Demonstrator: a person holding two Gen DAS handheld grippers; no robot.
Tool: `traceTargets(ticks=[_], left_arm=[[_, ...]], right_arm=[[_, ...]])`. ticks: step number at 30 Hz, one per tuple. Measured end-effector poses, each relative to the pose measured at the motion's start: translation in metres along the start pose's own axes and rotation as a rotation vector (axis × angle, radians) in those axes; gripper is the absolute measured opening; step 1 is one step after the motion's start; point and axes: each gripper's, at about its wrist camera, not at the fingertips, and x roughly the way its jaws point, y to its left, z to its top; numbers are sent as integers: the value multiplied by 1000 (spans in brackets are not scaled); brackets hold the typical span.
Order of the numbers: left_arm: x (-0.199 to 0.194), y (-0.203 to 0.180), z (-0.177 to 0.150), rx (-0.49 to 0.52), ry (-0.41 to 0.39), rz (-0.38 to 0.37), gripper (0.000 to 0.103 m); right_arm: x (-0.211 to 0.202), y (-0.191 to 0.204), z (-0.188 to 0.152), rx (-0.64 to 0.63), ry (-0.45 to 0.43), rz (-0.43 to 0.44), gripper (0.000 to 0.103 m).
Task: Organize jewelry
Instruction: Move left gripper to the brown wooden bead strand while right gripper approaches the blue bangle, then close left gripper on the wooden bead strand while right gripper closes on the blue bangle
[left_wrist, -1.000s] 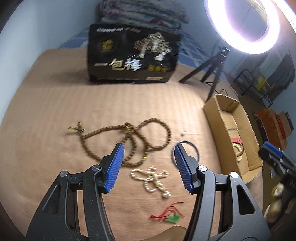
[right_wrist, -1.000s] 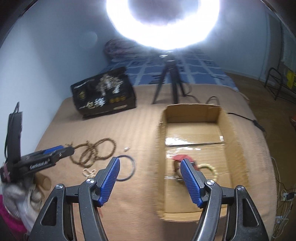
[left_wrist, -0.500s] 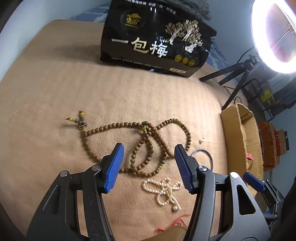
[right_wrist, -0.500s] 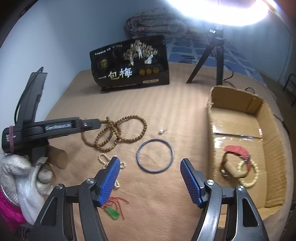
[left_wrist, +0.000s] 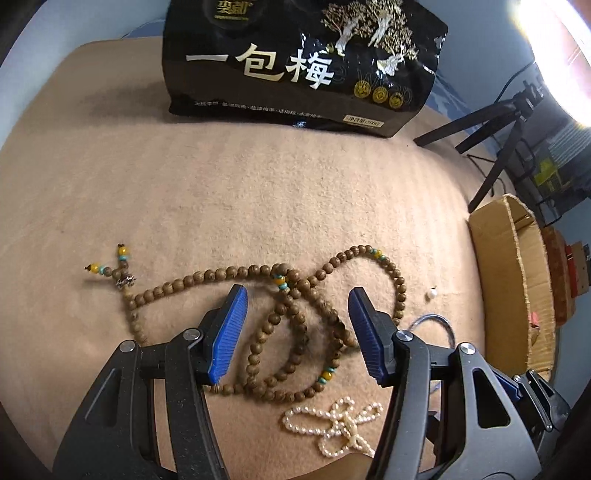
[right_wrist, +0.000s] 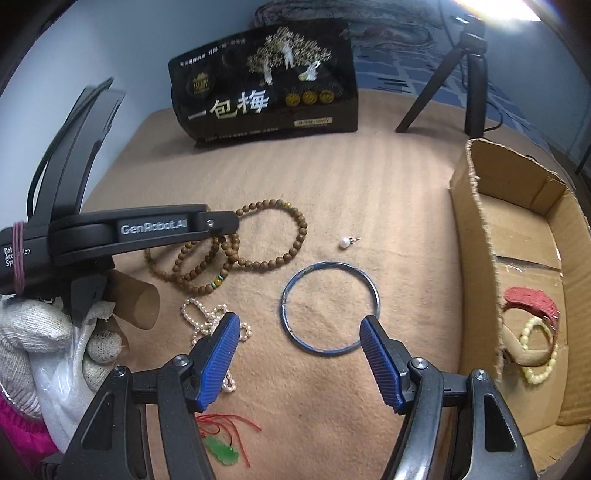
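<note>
A long brown bead necklace lies coiled on the tan blanket. My left gripper is open, low over its loops, jaws on either side. A white pearl string lies just behind it. My right gripper is open over a blue bangle, empty. A pearl stud lies beyond the bangle. A green pendant on red cord lies at the near left. The cardboard box on the right holds a red bracelet and a cream bead bracelet.
A black snack bag stands at the back of the blanket. A black tripod stands at the back right under a ring light. The gloved hand holding the left gripper fills the left of the right wrist view.
My left gripper moved forward and down over the brown necklace. My right gripper swung left from the box and lowered over the blue bangle. Both stayed open.
</note>
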Motion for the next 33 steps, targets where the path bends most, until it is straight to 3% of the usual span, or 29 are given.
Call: traceTargets(ticks=[5,10,16,20,24,26,33], left_arm=[[12,-6,3,31,8,28,57],[17,-4,2,72,8,55,36],[16,7,3,61,-3,50,14],[13,11,3,54,-8,41,11],[12,14,2,41,-11,28,10],[8,17,2,29,-14,19,5],[-8,22,1,14,-32,-1,5]], right_arm=[[13,2,2,-12,23,3,58],[27,0,2,-8,49,-5,47],[36,0,4,-24,55,-29,45],[38,2,4,-43,50,-56,35],[37,3,4,-59,43,-77,7],[35,2,4,-57,39,-74,4],[20,-1,4,-50,3,-56,1]])
